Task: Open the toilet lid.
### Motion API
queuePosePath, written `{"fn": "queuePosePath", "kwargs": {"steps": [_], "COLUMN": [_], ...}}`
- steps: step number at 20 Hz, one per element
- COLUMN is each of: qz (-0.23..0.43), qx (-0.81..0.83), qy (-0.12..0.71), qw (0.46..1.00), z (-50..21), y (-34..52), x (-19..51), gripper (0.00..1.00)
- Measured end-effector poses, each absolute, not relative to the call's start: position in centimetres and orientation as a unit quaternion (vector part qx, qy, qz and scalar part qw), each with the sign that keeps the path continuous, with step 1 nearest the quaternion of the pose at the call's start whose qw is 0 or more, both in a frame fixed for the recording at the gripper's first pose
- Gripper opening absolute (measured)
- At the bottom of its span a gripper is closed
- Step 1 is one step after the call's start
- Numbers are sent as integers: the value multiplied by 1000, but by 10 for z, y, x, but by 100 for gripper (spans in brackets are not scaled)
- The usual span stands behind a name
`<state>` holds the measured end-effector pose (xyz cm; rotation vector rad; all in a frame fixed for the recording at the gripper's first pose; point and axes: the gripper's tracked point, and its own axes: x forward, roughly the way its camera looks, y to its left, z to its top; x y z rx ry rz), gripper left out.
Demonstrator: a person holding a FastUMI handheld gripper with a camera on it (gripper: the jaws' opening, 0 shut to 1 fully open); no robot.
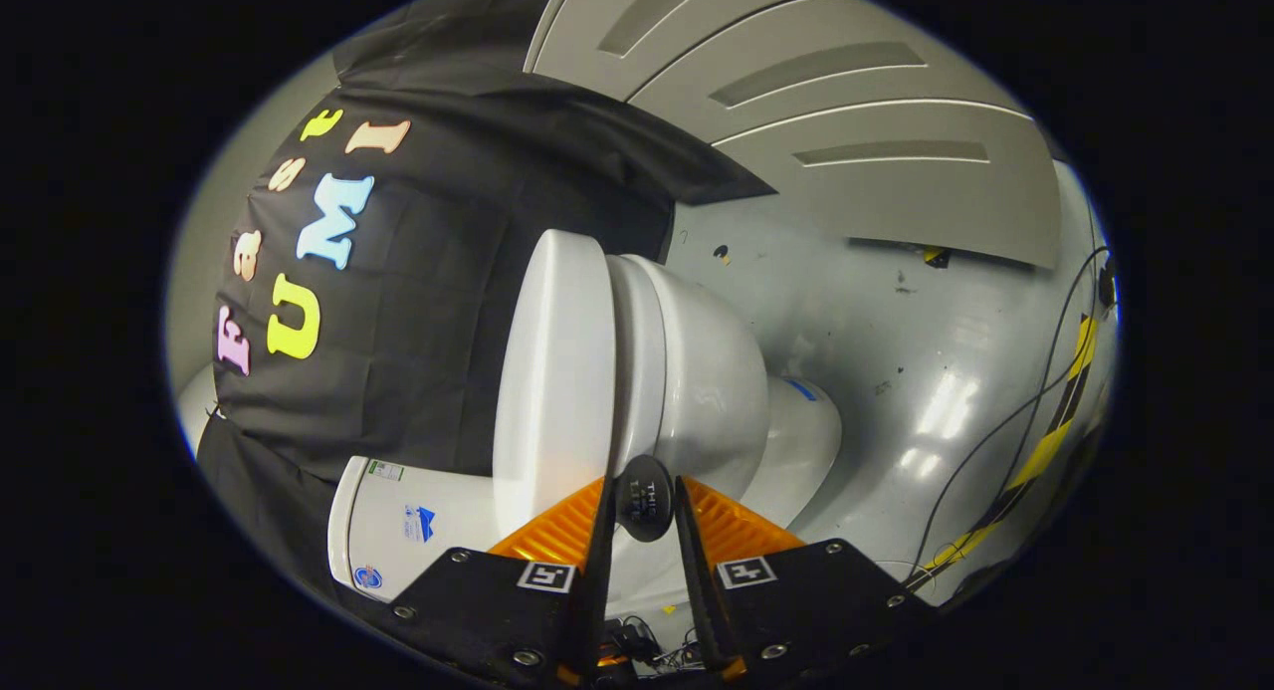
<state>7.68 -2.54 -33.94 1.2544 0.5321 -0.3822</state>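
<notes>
Gripper view: gripper [645, 506] jaws narrow, pinching a small black knob [645, 498] at toilet lid [557, 371] edge — lid rigid, glossy, likely slippery.

The gripper [645, 496] has 2 fingers [557, 536] faced with bright orange, finely ribbed pads that taper toward the tips, each edged on its inner side by a thin black blade. Each finger sits on a flat black angular plate [478, 595] fastened with small silver screws at its corners. A white square tag [545, 575] with a black block marking is fixed on the left plate, and a matching tag [747, 572] on the right plate. A small round black disc [645, 498] with faint pale lettering sits between the fingertips. Thin dark cables bunch low between the plates.
</notes>
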Motion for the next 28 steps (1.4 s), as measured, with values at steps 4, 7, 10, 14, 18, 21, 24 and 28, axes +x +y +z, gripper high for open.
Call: {"fn": "queuePosePath", "kwargs": {"steps": [4,7,10,14,18,21,24,28], "qz": [-175,-171,-162,-163,-174,-173,-178,-180], "qx": [580,585,590,578,567,555,537,505], "qy": [243,239,232,236,252,258,265,254], "qw": [757,756,757,764,765,772,781,805], "z": [-340,-336,-330,-328,-327,-324,-308,-279], "y": [-28,-28,-29,-27,-30,-26,-28,-25], "x": [78,77,78,80,79,79,82,88], "gripper": [26,21,13,2,0,0,0,0]}}
